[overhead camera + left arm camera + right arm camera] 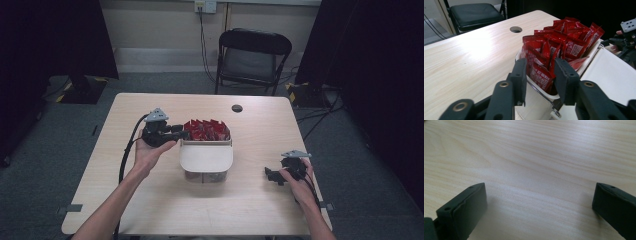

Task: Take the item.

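Pale wood table [150, 200]; white box [206, 159] at centre, packed with red packets [554, 47]. Left gripper [540, 75] at box's left rim, jaws part-open around packets, gripping none. Right gripper [537, 202] spread wide, empty, over bare tabletop.

1. Dim room in the high view, dark curtains [50, 35] at both sides, worktop [150, 105] evenly lit from above.
2. Soft glare on wood in the left gripper view; near jaws blurred.
3. Faint jaw shadows in the right gripper view.
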The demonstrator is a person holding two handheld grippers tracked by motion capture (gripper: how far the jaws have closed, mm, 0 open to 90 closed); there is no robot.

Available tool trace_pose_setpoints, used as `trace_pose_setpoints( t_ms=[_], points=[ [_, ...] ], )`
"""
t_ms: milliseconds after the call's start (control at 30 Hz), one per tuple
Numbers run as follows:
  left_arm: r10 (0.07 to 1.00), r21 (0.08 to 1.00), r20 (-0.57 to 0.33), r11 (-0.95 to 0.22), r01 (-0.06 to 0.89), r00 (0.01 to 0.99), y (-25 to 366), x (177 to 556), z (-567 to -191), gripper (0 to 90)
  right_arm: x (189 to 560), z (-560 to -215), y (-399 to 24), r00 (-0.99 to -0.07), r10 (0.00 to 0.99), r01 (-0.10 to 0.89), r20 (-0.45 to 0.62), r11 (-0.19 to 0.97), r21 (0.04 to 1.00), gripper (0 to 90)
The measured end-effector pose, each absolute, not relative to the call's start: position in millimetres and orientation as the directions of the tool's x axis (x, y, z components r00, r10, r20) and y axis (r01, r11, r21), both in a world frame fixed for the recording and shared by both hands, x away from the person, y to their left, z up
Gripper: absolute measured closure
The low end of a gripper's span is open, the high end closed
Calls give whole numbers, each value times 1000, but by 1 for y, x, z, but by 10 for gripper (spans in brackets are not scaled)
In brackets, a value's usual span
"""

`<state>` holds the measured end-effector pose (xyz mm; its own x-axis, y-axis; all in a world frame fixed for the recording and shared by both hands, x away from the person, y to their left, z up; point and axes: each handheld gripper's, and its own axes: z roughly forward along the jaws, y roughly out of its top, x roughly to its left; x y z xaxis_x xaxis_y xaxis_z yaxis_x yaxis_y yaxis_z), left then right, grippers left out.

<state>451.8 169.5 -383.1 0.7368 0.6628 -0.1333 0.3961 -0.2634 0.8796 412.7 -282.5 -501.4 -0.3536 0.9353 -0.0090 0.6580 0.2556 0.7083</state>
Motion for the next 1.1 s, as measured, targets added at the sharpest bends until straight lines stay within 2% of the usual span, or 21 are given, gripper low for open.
trace_pose_setpoints(
  t_ms=[33,200,267,367,767,1100],
  points=[
    [659,880,-137,-262,397,740,170,452,-383,721,413,-501,-283,-354,935,658,-9,256,708,0],
    [654,878,-152,-254,405,741,171,453,-383,797,413,-501,-283,-354,935,658,-9,256,708,0],
    [646,879,-165,-246,409,745,172,454,-384,867,413,-501,-283,-354,935,658,-9,256,708,0],
    [643,879,-175,-239,413,746,172,455,-384,894,413,-501,-282,-354,935,659,-8,255,707,0],
    [626,881,-207,-216,422,752,176,456,-383,900,413,-501,-282,-354,935,659,-8,255,708,0],
    [614,885,-198,-222,408,764,176,455,-379,900,413,-501,-282,-354,935,658,-8,256,708,0]
  ],
)
